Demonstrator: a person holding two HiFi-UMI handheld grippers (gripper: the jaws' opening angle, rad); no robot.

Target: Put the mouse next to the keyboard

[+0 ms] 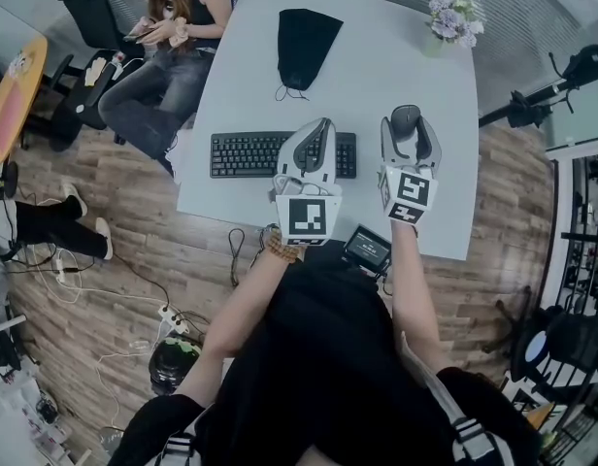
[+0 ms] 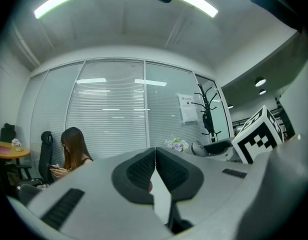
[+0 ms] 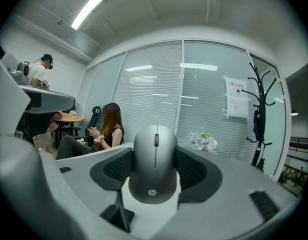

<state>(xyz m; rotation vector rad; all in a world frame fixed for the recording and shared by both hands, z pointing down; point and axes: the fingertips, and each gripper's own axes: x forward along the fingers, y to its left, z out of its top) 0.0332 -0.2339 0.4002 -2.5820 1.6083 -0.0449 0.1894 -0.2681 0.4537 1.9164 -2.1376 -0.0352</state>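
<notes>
Mouse (image 3: pixel 154 164) squeezed between wide-set fingers (image 3: pixel 116 170) of right gripper (image 1: pixel 408 129) just right of keyboard (image 1: pixel 250 153), left gripper (image 2: pixel 155 156) pinched shut on nothing over keyboard's right end; could bump the keys or drop hard onto table (image 1: pixel 377 56) if let go too high or too close

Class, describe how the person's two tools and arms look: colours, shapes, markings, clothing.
The left tool and right tool have pale grey shells with dark ribbed pads. Each carries a white cube printed with black square markers. The person wears a black top with white stripes near the shoulders, and a brown wristband on the left wrist.
</notes>
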